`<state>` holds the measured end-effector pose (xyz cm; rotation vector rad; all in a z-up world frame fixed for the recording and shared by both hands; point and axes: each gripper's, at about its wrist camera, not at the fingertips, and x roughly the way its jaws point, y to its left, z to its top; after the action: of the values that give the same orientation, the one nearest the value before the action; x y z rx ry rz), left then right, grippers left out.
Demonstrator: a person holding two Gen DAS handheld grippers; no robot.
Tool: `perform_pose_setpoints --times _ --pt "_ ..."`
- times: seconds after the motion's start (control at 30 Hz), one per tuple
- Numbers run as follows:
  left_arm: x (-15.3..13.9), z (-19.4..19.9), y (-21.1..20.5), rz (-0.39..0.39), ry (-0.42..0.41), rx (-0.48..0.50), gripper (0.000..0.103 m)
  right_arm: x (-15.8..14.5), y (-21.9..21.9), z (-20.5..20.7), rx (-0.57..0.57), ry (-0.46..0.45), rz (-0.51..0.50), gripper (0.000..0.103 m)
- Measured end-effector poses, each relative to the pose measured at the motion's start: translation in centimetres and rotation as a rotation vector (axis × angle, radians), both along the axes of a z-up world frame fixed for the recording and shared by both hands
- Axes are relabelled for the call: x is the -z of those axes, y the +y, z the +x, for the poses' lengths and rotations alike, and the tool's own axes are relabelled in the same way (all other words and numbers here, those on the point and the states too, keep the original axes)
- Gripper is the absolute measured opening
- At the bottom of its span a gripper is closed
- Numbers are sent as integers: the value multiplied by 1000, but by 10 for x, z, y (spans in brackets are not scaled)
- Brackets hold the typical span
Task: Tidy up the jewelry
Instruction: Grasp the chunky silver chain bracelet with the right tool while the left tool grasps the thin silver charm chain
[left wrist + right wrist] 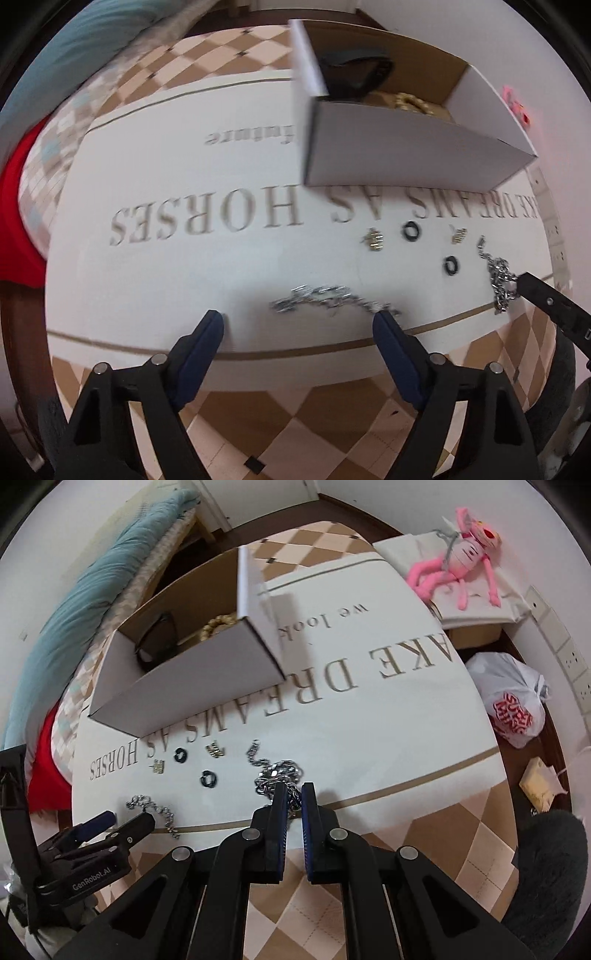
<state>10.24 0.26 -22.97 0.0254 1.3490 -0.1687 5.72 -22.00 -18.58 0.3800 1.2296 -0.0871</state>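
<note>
My right tongs (pixel 294 792) pinch the heaped silver chain (pixel 279 773), links partly hidden; my left tongs (pixel 298 320) gape over a blurred chain (pixel 332 297).

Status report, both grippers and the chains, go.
Right gripper shut on heaped silver chain. Left gripper open over second chain. Box open, path clear.

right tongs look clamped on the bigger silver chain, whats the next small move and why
Probably lift the right tongs straight up. They are pinched shut on the heaped chain, which lies on the white mat, and the open box stands just beyond, so the chain must clear the mat first.
</note>
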Motion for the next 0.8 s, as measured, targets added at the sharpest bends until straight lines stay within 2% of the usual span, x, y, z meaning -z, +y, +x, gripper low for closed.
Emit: perform_pose_setpoints --times 0.1,0.13,0.17,0.2,0.3,0.43,0.8 --pt "-3 0 -13 31 -28 53 53 3 -3 -1 12 8 3 7" --pt "-5 0 -17 43 -37 73 38 4 -3 -1 14 9 3 7" --pt "-6 0 -22 36 -39 98 18 5 -4 -2 15 12 3 7" --pt "-8 -1 -26 34 -33 108 8 6 -4 -2 17 16 5 7" --pt "-12 -2 -38 7 -31 115 8 9 -4 -3 20 25 6 4" --pt "-21 -7 -38 -37 -61 95 8 8 -1 -4 11 24 12 4" --pt "-90 -8 -6 -195 -135 6 8 -35 1 -8 -22 -64 95 4"
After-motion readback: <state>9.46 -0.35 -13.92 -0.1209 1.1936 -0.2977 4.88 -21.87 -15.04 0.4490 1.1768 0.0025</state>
